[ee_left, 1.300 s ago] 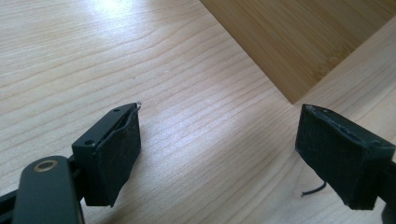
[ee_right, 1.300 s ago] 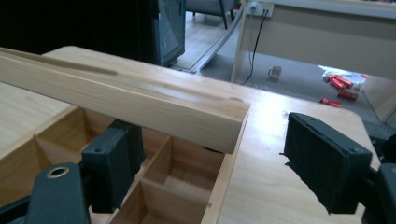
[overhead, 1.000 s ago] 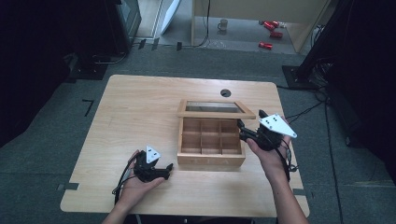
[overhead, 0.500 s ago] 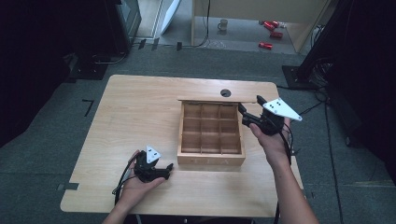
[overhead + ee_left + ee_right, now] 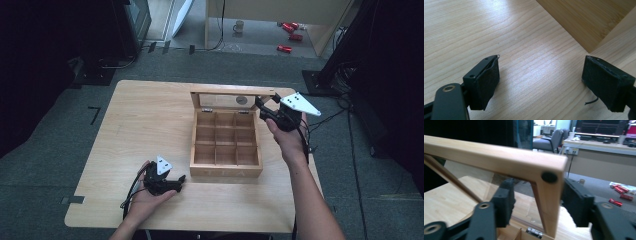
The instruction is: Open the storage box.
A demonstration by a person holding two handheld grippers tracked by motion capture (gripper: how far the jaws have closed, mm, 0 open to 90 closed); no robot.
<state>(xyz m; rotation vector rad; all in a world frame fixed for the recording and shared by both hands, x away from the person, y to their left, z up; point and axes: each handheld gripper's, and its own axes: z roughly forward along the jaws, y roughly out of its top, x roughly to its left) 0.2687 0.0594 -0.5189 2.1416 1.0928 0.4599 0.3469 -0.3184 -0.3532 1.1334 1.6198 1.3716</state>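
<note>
A wooden tea box (image 5: 226, 171) with several empty compartments stands right of the table's middle. Its glass-paned lid (image 5: 230, 100) stands upright at the back on its hinges. My right gripper (image 5: 261, 106) holds the lid at its top right corner. In the right gripper view the jaws (image 5: 537, 200) are shut on the lid's side rail (image 5: 547, 202), just below a black bumper dot. My left gripper (image 5: 180, 181) rests on the table (image 5: 145, 125) left of the box's front corner, held in a hand. It (image 5: 540, 80) stands open with bare wood between its pads, and the box wall (image 5: 584, 20) is just ahead.
The table's left half is bare wood. On the floor beyond the far edge lie red cans (image 5: 284, 48) and a mug (image 5: 239, 26). A black stand base (image 5: 320, 80) sits off the table's right corner. An office chair (image 5: 549, 141) and a desk stand far behind.
My right gripper has swung the lid up and back, from half raised to upright. The left gripper has stayed in place on the table.
</note>
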